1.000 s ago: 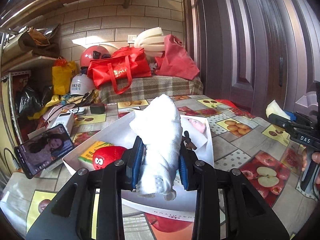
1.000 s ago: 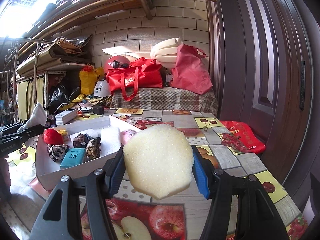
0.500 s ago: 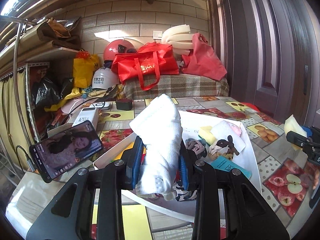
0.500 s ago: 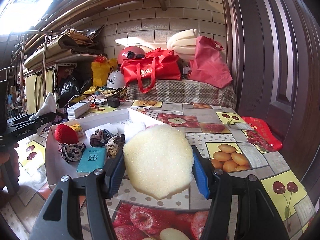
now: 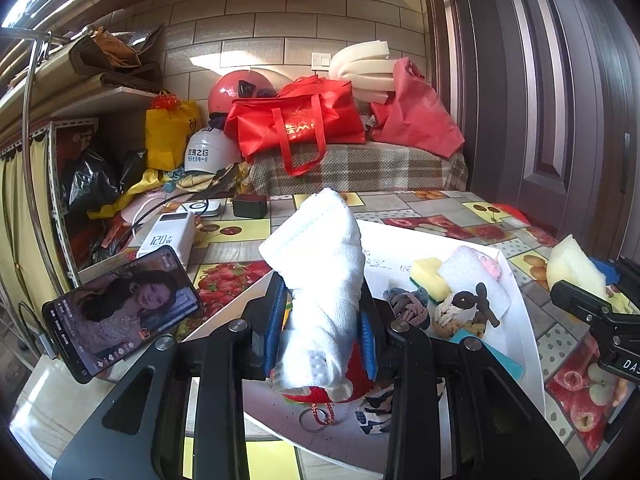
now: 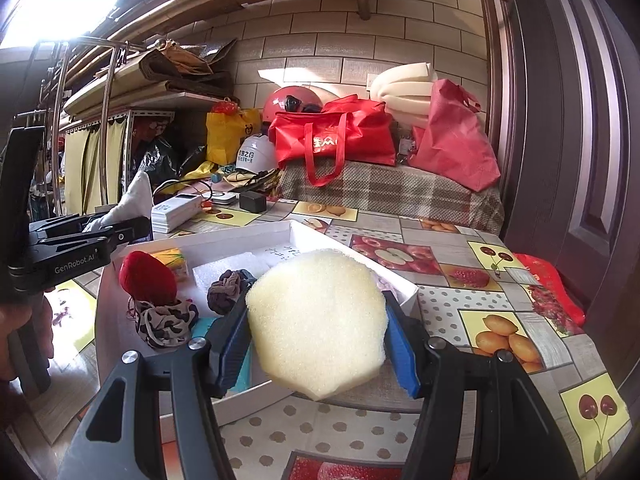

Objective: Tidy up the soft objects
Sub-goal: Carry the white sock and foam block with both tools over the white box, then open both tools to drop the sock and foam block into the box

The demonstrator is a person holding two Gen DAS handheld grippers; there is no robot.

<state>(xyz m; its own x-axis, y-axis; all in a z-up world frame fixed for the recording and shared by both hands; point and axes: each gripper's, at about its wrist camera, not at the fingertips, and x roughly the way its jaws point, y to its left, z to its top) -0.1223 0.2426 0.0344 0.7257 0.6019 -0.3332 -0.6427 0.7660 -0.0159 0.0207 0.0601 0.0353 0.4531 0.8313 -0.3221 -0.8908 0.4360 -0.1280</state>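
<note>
The rolled white towel [image 5: 320,280] stands upright between the jaws of the left gripper [image 5: 322,328], which squeeze it low down, above the near end of the white tray [image 5: 528,320]. The pale yellow foam sponge [image 6: 318,320] is clamped edge to edge in the jaws of the right gripper [image 6: 318,344], just above the tray's near right corner. Both are held in the air, not yet set down.

The towel is gripped only near its base, so its loose top could flop or unroll on release and drape over the red plush ball [image 6: 148,278] or the knotted hair ties [image 5: 408,306]. The sponge is compressed; let go too high, it may spring and bounce over the low rim onto the fruit-print surface [image 6: 500,320]. The phone [image 5: 120,308] leans just beside the tray, where a swing of the left gripper could knock it.
</note>
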